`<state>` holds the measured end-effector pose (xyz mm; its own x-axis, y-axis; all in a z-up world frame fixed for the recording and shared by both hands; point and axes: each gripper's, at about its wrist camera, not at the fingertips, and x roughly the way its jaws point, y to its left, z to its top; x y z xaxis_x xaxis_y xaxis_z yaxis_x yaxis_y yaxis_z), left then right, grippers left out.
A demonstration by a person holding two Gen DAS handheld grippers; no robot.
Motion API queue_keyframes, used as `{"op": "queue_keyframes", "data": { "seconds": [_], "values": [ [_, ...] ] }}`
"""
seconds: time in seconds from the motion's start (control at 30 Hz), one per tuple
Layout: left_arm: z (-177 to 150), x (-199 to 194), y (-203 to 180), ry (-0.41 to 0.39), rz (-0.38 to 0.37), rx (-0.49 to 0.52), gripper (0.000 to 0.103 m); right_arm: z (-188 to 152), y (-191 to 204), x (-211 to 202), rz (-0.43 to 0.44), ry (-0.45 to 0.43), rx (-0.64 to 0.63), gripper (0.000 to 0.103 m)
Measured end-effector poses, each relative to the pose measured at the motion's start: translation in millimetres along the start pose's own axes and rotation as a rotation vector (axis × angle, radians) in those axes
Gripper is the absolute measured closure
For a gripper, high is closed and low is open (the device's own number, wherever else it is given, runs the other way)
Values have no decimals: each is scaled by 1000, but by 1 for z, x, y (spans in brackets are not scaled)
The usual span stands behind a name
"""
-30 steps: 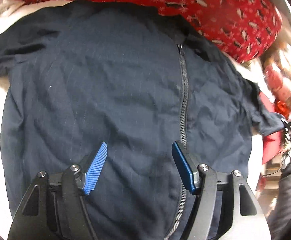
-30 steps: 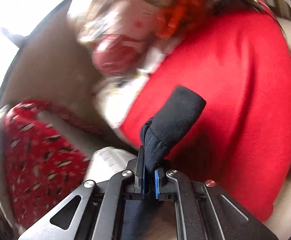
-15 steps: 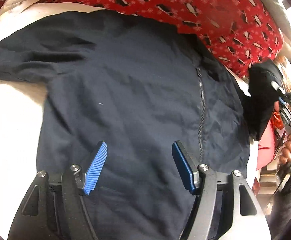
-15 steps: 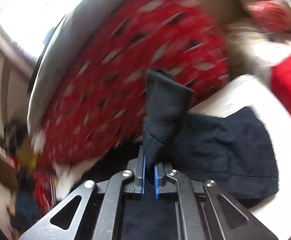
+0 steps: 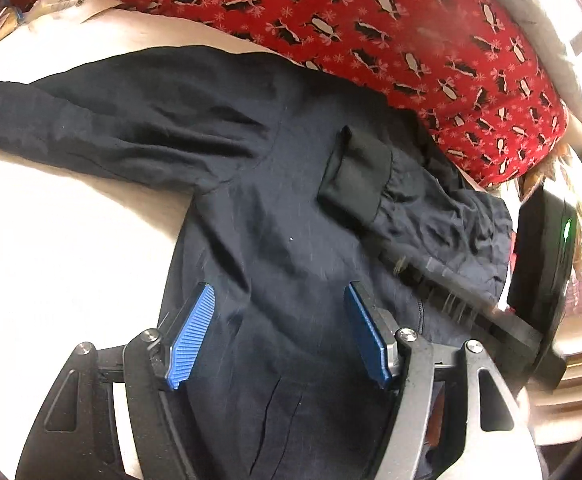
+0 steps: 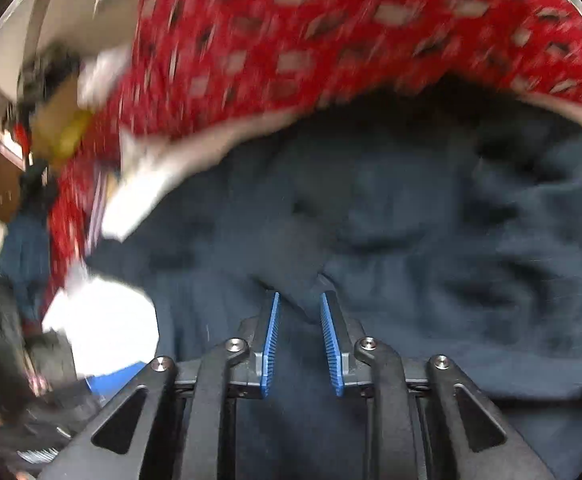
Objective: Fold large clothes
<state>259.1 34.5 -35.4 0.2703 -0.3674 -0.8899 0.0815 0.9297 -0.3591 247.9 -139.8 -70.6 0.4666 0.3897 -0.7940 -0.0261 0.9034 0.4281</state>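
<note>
A dark navy zip jacket (image 5: 275, 208) lies spread across a pale surface (image 5: 71, 248), filling the centre of the left wrist view, one sleeve stretched toward the left edge. The other sleeve, ending in a black cuff (image 5: 355, 180), is folded across the chest, right of centre. A red penguin-print blanket (image 5: 391, 28) borders the jacket along the upper frame. The left gripper (image 5: 279, 334) hangs over the jacket's lower body with its jaws wide and nothing between them. In the blurred right wrist view, the right gripper (image 6: 299, 338) has its jaws narrowly parted, having just been opening; a fold of the navy cloth sits between them, unpressed.
</note>
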Motion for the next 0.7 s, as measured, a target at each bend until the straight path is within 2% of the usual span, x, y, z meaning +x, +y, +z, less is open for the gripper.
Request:
{"op": "queue_keyframes", "data": {
  "seconds": [0.07, 0.13, 0.17, 0.23, 0.27, 0.33, 0.4, 0.5, 0.53, 0.57, 0.6, 0.63, 0.7],
  "values": [
    [1, 8, -6, 18, -6, 13, 36, -21, 2, 1, 12, 56, -5, 71],
    [0, 20, -14, 51, -19, 22, 36, -41, -6, -22, 36, 26, -1, 63],
    [0, 32, -21, 84, -35, 21, 36, -48, -12, -33, 37, 1, 0, 56],
    [1, 50, -32, 133, -62, 12, 36, -64, -34, -64, 17, -61, 25, 49],
    [3, 59, -40, 146, -62, 13, 34, -69, -46, -76, 12, -84, 50, 48],
    [11, 65, -58, 102, -8, 21, 24, -78, -74, -98, 13, -123, 126, 48],
    [25, 72, -74, 74, -27, 6, 23, -86, -103, -117, 9, -154, 209, 48],
    [43, 92, -87, 96, -74, -75, 23, -95, -133, -138, 15, -202, 292, 48],
    [48, 97, -90, 78, -49, -93, 33, -99, -144, -145, 18, -222, 317, 48],
    [52, 96, -92, 53, -18, -92, 70, -101, -152, -150, 22, -234, 335, 48],
    [57, 94, -94, 29, 21, -72, 88, -103, -160, -156, 24, -250, 352, 48],
    [60, 90, -93, 28, 16, -70, 91, -106, -169, -163, 22, -273, 372, 48],
    [62, 60, -78, -69, 6, -123, 91, -107, -183, -176, 18, -312, 395, 48]
  ]
}}
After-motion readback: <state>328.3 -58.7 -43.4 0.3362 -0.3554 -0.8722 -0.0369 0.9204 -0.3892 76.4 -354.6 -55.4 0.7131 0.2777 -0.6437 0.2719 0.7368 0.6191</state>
